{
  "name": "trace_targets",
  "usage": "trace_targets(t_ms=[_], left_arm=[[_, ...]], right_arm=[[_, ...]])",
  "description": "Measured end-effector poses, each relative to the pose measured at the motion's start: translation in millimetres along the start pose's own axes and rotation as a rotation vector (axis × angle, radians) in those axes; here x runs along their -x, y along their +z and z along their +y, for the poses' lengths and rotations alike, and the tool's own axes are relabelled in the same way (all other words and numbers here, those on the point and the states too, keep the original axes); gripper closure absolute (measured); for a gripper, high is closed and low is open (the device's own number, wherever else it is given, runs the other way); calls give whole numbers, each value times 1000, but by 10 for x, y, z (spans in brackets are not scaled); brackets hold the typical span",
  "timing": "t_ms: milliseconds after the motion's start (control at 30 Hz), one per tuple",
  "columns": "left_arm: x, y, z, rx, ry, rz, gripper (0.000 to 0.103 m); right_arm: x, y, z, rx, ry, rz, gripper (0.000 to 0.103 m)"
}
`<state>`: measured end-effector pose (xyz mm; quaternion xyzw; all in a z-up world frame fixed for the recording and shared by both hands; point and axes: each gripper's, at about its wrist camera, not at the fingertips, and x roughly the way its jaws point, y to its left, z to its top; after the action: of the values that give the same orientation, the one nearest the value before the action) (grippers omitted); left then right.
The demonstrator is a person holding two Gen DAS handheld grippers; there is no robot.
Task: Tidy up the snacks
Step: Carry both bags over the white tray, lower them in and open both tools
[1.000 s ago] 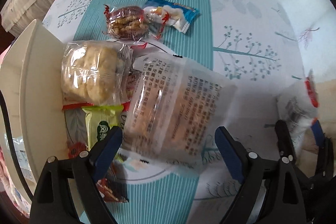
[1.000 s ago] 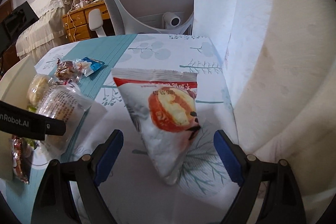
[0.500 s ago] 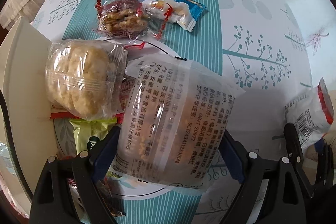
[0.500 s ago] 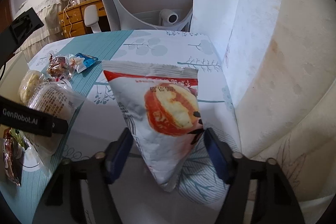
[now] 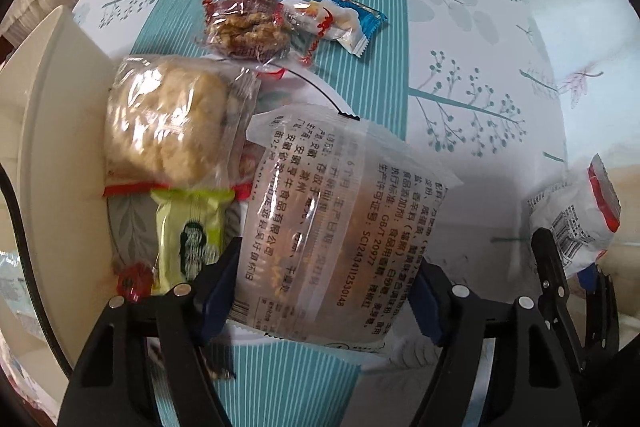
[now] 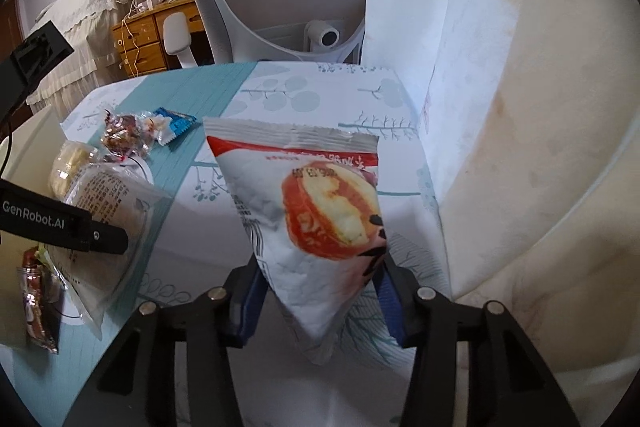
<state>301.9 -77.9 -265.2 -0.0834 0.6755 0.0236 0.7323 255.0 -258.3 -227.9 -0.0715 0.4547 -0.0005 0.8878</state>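
My left gripper [image 5: 324,291] is clamped on the clear packet [image 5: 340,223] over the plate [image 5: 128,227]; my right gripper [image 6: 320,297] pinches the white packet's [image 6: 316,203] lower end above the table [image 6: 304,99].

A second ago the right gripper [image 6: 320,301] stood wide open around the white packet [image 6: 316,223]; its jaws have since closed in and now press the packet's lower sides. The left gripper [image 5: 326,293] has moved forward over the printed clear packet [image 5: 340,223], and its blue pads [image 5: 218,285], apart from the packet before, now touch both edges.
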Motion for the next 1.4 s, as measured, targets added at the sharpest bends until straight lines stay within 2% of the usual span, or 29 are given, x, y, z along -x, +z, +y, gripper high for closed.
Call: trace_targets(t_ms=[400,633,1000,1400], left_arm=[[728,-441,208,-11,-132,13,30],[1277,-759,388,-99,-181,-15,30],[2011,-1113,1151,-173,-211,-72,29],[2274,-1223,2163,-131,-180,-129,29]], right_arm=[[598,28,233,-4,19,-31,53],[1003,-59,534,-15,13,-45,53],[1519,-156,1231,-52,57,-64,53],[1822,-138,2207,-21,146,-123,53]])
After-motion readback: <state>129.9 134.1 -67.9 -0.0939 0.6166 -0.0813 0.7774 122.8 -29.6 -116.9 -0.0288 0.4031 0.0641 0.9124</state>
